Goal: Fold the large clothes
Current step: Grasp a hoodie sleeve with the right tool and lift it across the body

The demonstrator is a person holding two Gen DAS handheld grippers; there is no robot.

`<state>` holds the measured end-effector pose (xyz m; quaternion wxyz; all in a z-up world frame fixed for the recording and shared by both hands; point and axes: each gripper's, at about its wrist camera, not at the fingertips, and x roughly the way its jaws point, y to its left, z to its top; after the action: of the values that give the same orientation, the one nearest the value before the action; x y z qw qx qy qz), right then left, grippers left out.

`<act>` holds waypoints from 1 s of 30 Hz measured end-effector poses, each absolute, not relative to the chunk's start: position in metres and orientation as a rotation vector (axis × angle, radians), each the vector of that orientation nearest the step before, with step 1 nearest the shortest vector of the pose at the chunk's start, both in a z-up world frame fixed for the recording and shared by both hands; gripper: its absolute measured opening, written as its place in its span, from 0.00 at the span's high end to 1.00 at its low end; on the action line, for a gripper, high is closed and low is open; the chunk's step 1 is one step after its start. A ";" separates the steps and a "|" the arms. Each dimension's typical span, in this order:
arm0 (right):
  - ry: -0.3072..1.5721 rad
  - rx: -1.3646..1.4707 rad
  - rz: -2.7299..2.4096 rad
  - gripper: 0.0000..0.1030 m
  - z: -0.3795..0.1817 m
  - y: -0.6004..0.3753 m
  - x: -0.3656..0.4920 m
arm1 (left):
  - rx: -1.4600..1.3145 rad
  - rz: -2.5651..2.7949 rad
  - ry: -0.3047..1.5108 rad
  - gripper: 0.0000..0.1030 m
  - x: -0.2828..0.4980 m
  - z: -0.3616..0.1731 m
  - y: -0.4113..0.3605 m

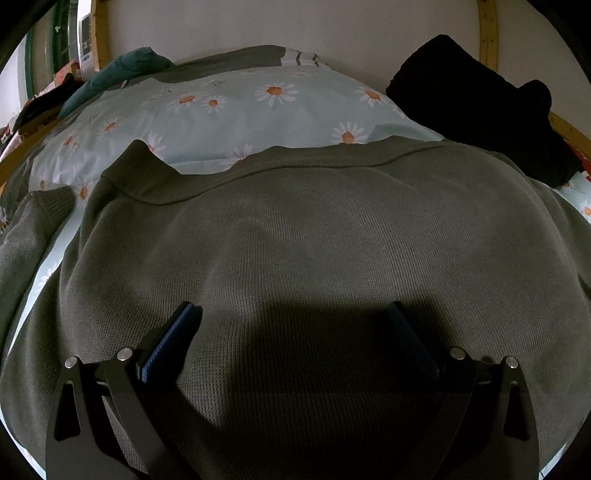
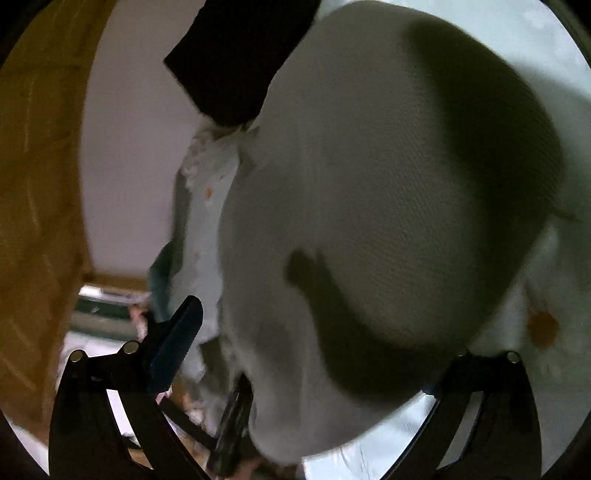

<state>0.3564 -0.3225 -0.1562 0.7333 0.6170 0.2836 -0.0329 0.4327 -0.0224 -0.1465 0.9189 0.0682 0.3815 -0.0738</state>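
A large olive-green knit sweater (image 1: pixel 303 236) lies spread on a bed with a daisy-print cover (image 1: pixel 236 114). Its ribbed hem edge runs across the middle of the left wrist view. My left gripper (image 1: pixel 291 314) is open, its blue-padded fingers wide apart just above the sweater's body, holding nothing. In the right wrist view the same sweater (image 2: pixel 369 206) fills the frame, blurred. My right gripper (image 2: pixel 314 332) is open; its left finger (image 2: pixel 177 343) shows clearly, while the sweater hides the right finger's tip.
A black garment (image 1: pixel 476 99) sits on the bed at the far right near the wooden frame (image 1: pixel 487 33). A teal cloth (image 1: pixel 122 70) and clutter lie at the far left. In the right wrist view a wooden board (image 2: pixel 40 206) stands at left.
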 end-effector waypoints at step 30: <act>0.469 1.174 -0.083 0.78 -0.118 -0.345 0.288 | 0.123 -0.151 0.802 0.04 0.319 -0.124 -0.049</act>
<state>0.2884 -0.3449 -0.1184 0.8060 0.5484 0.2192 -0.0389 0.3187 -0.0491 -0.1238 0.9160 0.0596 0.3898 -0.0735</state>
